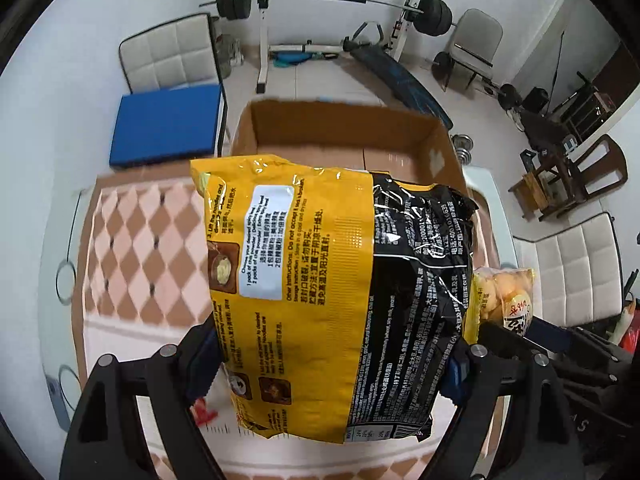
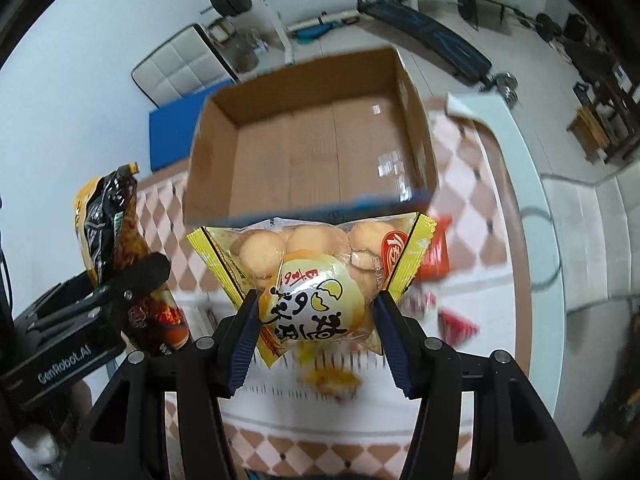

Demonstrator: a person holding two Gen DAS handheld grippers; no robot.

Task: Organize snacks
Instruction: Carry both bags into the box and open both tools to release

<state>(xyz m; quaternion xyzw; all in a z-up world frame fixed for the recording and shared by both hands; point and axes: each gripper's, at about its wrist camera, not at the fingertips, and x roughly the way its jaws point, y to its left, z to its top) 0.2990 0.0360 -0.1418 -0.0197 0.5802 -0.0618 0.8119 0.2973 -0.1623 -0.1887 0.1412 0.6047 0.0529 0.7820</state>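
Observation:
My left gripper [image 1: 332, 364] is shut on a large yellow and black noodle pack [image 1: 332, 288], held above the table in front of the open cardboard box [image 1: 344, 132]. My right gripper [image 2: 316, 320] is shut on a yellow bag of round cookies [image 2: 316, 272], held just short of the box [image 2: 316, 140], which looks bare inside. The noodle pack [image 2: 116, 240] and the left gripper [image 2: 132, 280] show at the left of the right wrist view. The cookie bag [image 1: 504, 300] shows at the right of the left wrist view.
The table has a checkered pink and brown cloth [image 1: 140, 248]. Red snack packets [image 2: 436, 256] lie on it right of the cookie bag, and a yellow one [image 2: 332, 380] lies below it. White chairs, a blue mat [image 1: 168, 128] and a weight bench stand beyond.

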